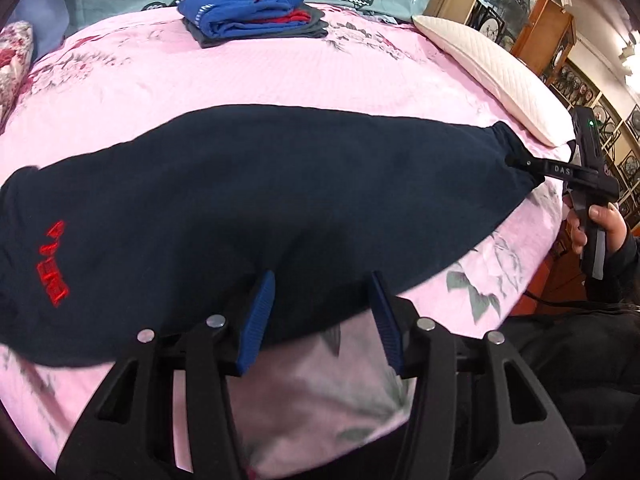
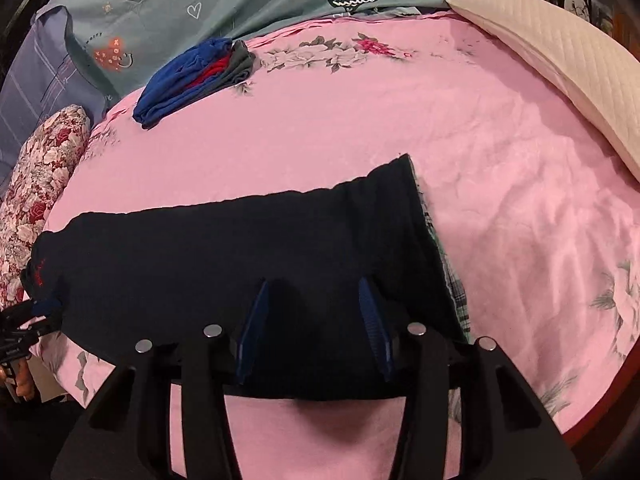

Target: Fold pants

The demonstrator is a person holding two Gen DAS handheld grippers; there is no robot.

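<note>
A floral cushion (image 2: 36, 208) lies at the bed's left edge. The dark navy pants (image 1: 248, 208) lie flat across the pink sheet (image 1: 224, 84), red lettering (image 1: 54, 264) at their left end. The left gripper (image 1: 322, 280) hovers over their near edge, jaws spread. Behind sits a stack of folded clothes (image 1: 248, 14). The right gripper (image 2: 314, 284), also released, rests at the waistband end, a white pillow (image 1: 492, 76) beyond.
</note>
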